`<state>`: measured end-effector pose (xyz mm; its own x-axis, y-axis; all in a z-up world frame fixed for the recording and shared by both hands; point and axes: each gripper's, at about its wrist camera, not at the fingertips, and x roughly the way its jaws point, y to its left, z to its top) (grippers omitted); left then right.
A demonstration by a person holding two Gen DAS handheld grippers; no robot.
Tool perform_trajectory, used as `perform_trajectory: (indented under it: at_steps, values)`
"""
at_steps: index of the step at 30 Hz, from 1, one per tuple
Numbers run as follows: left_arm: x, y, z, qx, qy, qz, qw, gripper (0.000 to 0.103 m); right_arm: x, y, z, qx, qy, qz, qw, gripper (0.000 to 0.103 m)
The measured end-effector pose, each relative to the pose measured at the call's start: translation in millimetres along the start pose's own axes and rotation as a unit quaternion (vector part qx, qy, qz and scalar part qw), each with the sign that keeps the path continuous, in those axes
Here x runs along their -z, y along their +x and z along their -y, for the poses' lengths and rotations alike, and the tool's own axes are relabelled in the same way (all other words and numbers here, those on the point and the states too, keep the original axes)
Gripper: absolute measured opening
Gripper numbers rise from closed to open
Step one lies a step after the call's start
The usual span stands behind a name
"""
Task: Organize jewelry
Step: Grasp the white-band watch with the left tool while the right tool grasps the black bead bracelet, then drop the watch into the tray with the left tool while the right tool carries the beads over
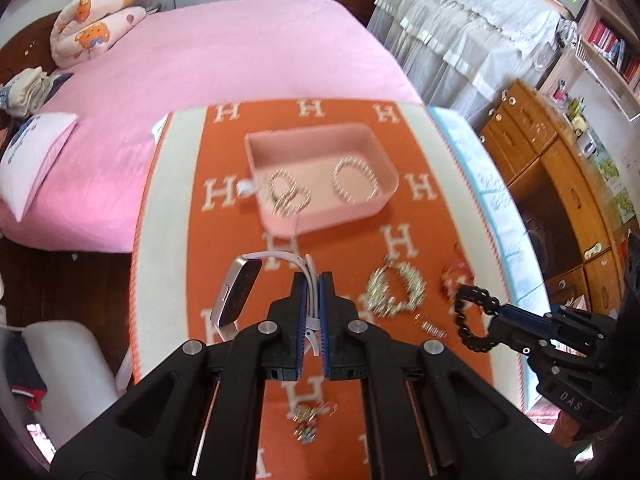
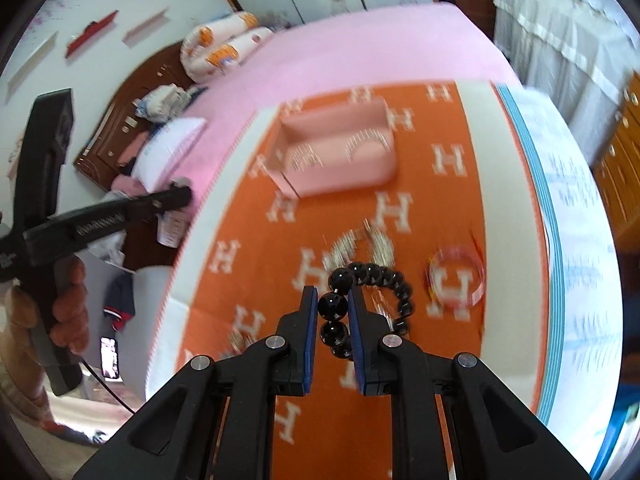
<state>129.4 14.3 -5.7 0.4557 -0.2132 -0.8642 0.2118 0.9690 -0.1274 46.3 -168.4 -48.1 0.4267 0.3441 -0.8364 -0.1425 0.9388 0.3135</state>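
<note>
The left hand-held gripper (image 1: pixel 313 280) was clamped on the white strap of a smartwatch (image 1: pixel 236 300), its jaws pressed nearly together with the doubled strap between the blue pads. The watch's silver case and dark screen hung out to the left of the fingers, above the orange blanket (image 1: pixel 248 360) with white H letters that covered the worktop.

The right hand-held gripper (image 2: pixel 333 300) was clamped on a black bead bracelet (image 2: pixel 384 280), with one large glossy bead caught between its pads. The remaining beads curved away to the right of the fingers in a loop, and a few hung down between the fingers below the gripped bead. In the left wrist view the same bracelet dangled from that gripper's tip, toward the viewer and to the right of the pink box.

The pink box (image 1: pixel 380 148), an open rectangular tray, sat on the blanket beyond both grippers. Inside it lay a twisted silver bangle pair (image 1: pixel 290 196) at the left and a beaded silver bracelet (image 1: pixel 355 178) at the right. On the viewer's side of the box and a little to its right, a heap of silver chain jewelry (image 1: pixel 396 290) rested on the blanket. Just right of that heap lay a clear red-tinted bangle (image 2: pixel 456 280). Well nearer than the box, under the left gripper, lay a small cluster of little charms or earrings (image 1: pixel 310 418); they were too blurred to identify. A pink bed (image 1: pixel 240 48) stretched behind the box.
</note>
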Motion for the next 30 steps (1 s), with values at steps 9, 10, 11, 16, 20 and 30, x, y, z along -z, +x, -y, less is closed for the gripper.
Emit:
perform_trajectory:
  at_steps: [9,10,11,16,20,30]
  values:
    - [-58,34,17,0.005,0.004,0.013,0.9999,0.004,-96,3,-15,-0.022,-0.03,0.053,0.998,0.014]
    - [-66,43,17,0.003,0.001,0.01,0.9999,0.004,-105,6,-15,-0.021,-0.031,0.057,0.998,0.014]
    - [-71,51,16,-0.001,-0.001,0.008,1.0,0.004,-115,10,-15,-0.019,-0.032,0.06,0.997,0.014]
    - [-96,101,13,-0.025,-0.003,-0.009,0.9996,0.004,-152,34,-3,-0.01,-0.026,0.06,0.998,0.014]
    - [-103,134,10,-0.033,-0.006,-0.028,0.999,0.008,-171,51,10,-0.009,-0.019,0.053,0.998,0.014]
    - [-91,148,-14,-0.027,-0.05,-0.033,0.9978,0.053,-185,101,25,-0.007,-0.009,0.03,0.999,0.015]
